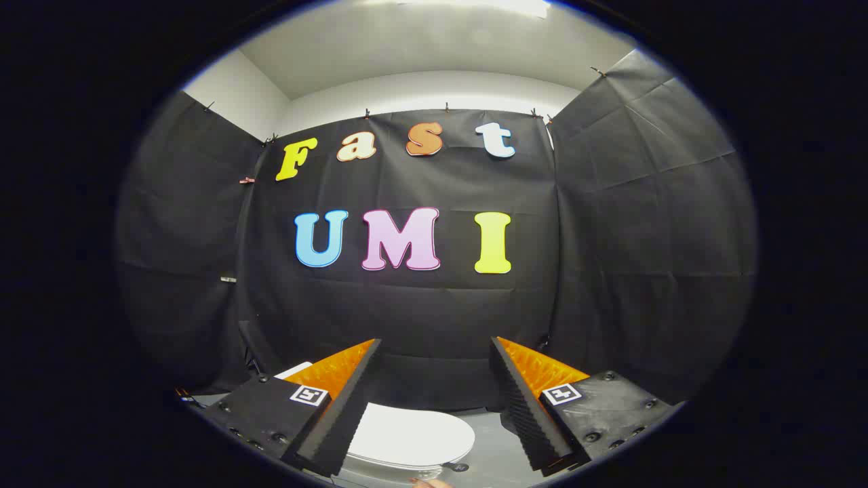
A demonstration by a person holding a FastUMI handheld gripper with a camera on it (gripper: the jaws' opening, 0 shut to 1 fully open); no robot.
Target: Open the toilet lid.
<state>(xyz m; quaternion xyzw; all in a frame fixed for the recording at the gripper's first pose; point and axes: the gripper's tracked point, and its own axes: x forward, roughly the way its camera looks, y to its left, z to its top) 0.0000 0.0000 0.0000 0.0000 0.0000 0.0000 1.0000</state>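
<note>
Hovering released, the tongs (434, 400) hold their two orange-backed black ribbed fingers (342, 407) spread wide above one white oval plastic toilet lid (407, 437), which lies closed, low between and just beyond them. Lid: likely stiff, smooth, slippery and light on a rear hinge; best taken under its front rim. Count: one lid, one grey floor (491, 447).

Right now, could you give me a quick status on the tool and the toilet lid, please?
Tool open, empty, held above the toilet. Toilet lid shut, below and between the fingers, untouched. Nothing in the way.
</note>
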